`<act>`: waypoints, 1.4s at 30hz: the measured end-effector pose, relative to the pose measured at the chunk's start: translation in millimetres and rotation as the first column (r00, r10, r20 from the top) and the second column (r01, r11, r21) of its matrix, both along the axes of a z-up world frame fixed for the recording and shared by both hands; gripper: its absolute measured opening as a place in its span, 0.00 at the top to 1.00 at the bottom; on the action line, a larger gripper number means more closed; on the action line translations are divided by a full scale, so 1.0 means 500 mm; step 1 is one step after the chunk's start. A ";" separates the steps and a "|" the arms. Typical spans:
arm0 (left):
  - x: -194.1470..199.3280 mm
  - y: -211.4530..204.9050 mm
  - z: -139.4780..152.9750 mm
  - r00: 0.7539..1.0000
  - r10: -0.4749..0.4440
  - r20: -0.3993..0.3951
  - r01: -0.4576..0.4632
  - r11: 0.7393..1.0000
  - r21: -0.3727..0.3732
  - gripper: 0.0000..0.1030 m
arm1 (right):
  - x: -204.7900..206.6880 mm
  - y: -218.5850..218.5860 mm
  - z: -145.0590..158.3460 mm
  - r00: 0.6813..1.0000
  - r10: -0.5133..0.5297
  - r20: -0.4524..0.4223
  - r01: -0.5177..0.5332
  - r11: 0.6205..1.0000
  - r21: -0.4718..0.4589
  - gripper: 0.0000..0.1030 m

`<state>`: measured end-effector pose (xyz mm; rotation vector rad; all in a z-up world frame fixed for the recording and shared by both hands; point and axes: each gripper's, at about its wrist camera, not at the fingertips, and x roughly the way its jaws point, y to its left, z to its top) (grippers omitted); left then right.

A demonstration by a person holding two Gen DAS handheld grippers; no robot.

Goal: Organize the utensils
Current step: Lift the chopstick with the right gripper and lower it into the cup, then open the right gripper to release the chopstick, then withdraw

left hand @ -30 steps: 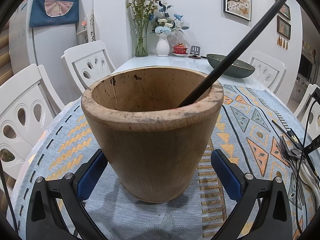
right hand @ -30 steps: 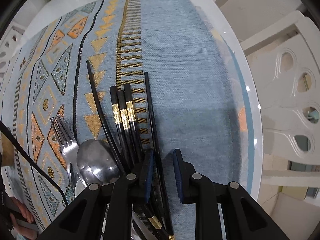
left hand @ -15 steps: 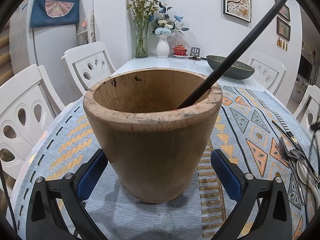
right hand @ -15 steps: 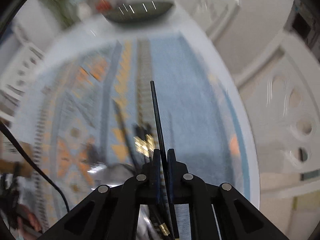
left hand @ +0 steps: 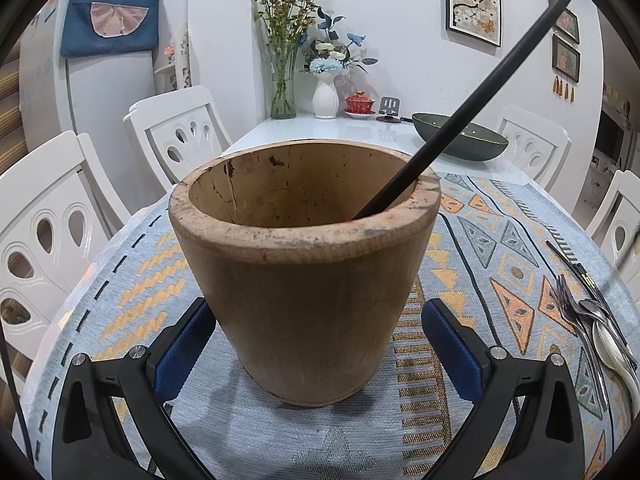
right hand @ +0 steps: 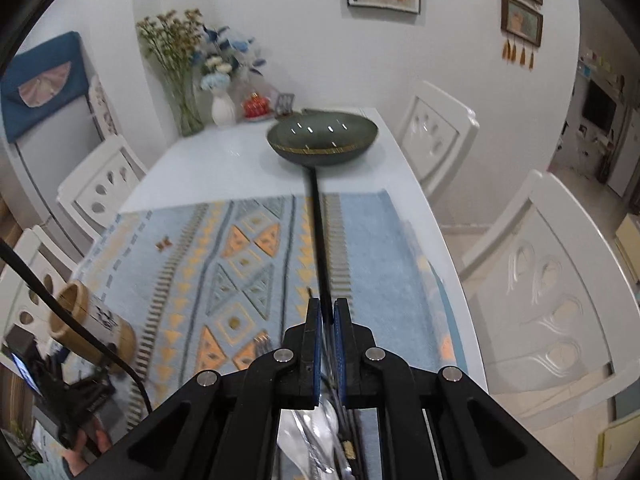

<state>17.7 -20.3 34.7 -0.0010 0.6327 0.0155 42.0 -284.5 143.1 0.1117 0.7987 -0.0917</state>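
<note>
1. While our right claw [right hand: 328,312] is raised above the bench [right hand: 224,160], its blue pads are pinched onto a single black chopstick [right hand: 319,232], which runs straight out ahead of the tips toward the dark bowl [right hand: 322,142].
2. We see the jaws almost touching, having just been closing, with only that thin stick between them.
3. Below the right claw, the remaining cutlery [right hand: 320,432] lies on the patterned cloth [right hand: 224,264]; the blur hides the details.
4. From the left wrist, we see that pile [left hand: 592,312] of forks, spoons and chopsticks at the cloth's right edge, well apart from the wooden cup [left hand: 304,272].
5. Our left claw [left hand: 316,344] stands wide, one blue pad on either side of the cup's base; we cannot tell whether the pads press on it.
6. The cup stands upright and holds one black stick [left hand: 464,108], leaning on its right rim.
7. We cannot see into the dark bowl.
</note>
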 end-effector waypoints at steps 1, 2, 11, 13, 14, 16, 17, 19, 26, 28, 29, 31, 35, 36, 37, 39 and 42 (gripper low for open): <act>-0.001 0.000 0.000 1.000 0.002 0.001 -0.002 1.000 0.001 0.01 | 0.001 -0.002 0.008 1.000 0.014 0.014 -0.014 1.000 0.014 0.95; -0.001 -0.001 0.001 1.000 0.003 0.002 -0.003 1.000 0.001 0.01 | 0.004 0.005 0.022 0.999 0.025 0.038 -0.026 0.999 0.022 0.95; -0.004 -0.004 0.004 1.000 0.004 0.012 -0.005 1.000 0.007 0.00 | 0.054 0.097 0.129 0.968 0.153 0.197 -0.172 0.982 0.083 0.95; -0.005 -0.006 0.004 1.000 0.003 0.013 -0.003 1.000 0.010 0.00 | 0.060 0.120 0.152 0.955 0.188 0.229 -0.217 0.970 0.112 0.95; -0.004 -0.008 0.004 1.000 0.003 0.013 -0.003 1.000 0.011 0.00 | 0.064 0.135 0.164 0.946 0.210 0.248 -0.249 0.959 0.136 0.95; -0.003 -0.008 0.004 1.000 0.003 0.013 -0.004 1.000 0.011 0.00 | 0.070 0.163 0.185 0.927 0.247 0.280 -0.303 0.937 0.176 0.95; -0.004 -0.008 0.005 1.000 0.003 0.014 -0.003 1.000 0.011 0.00 | 0.073 0.177 0.195 0.917 0.268 0.296 -0.334 0.921 0.199 0.95; -0.003 -0.008 0.004 1.000 0.003 0.012 -0.003 1.000 0.012 0.01 | 0.079 0.205 0.208 0.895 0.304 0.326 -0.389 0.890 0.239 0.95; -0.001 -0.010 0.004 1.000 0.003 0.006 -0.004 1.000 0.013 0.01 | 0.113 0.327 0.195 0.846 0.426 0.321 -0.516 0.805 0.293 0.95; -0.001 -0.009 0.004 1.000 0.004 0.006 -0.004 1.000 0.013 0.01 | 0.122 0.352 0.176 0.844 0.447 0.295 -0.527 0.794 0.304 0.95; -0.001 -0.009 0.004 1.000 0.004 0.006 -0.004 1.000 0.013 0.01 | 0.127 0.361 0.165 0.844 0.457 0.282 -0.531 0.788 0.312 0.95; -0.001 -0.009 0.004 1.000 0.004 0.006 -0.004 1.000 0.013 0.01 | 0.133 0.369 0.148 0.843 0.470 0.262 -0.536 0.777 0.330 0.95; 0.000 -0.010 0.004 1.000 0.004 0.005 -0.004 1.000 0.014 0.00 | 0.136 0.382 0.115 0.842 0.493 0.217 -0.539 0.770 0.342 0.95; 0.000 -0.009 0.004 1.000 0.004 0.005 -0.004 1.000 0.014 0.01 | 0.133 0.380 0.111 0.843 0.495 0.212 -0.539 0.768 0.346 0.95; 0.000 -0.009 0.004 1.000 0.004 0.003 -0.004 1.000 0.013 0.01 | 0.133 0.380 0.108 0.843 0.496 0.206 -0.537 0.768 0.349 0.95; 0.001 -0.007 0.003 1.000 0.003 0.002 -0.003 1.000 0.012 0.00 | 0.131 0.385 0.097 0.844 0.501 0.191 -0.536 0.770 0.347 0.95; 0.001 -0.006 0.003 1.000 0.004 0.002 -0.004 1.000 0.013 0.00 | 0.129 0.389 0.084 0.844 0.508 0.172 -0.535 0.772 0.344 0.95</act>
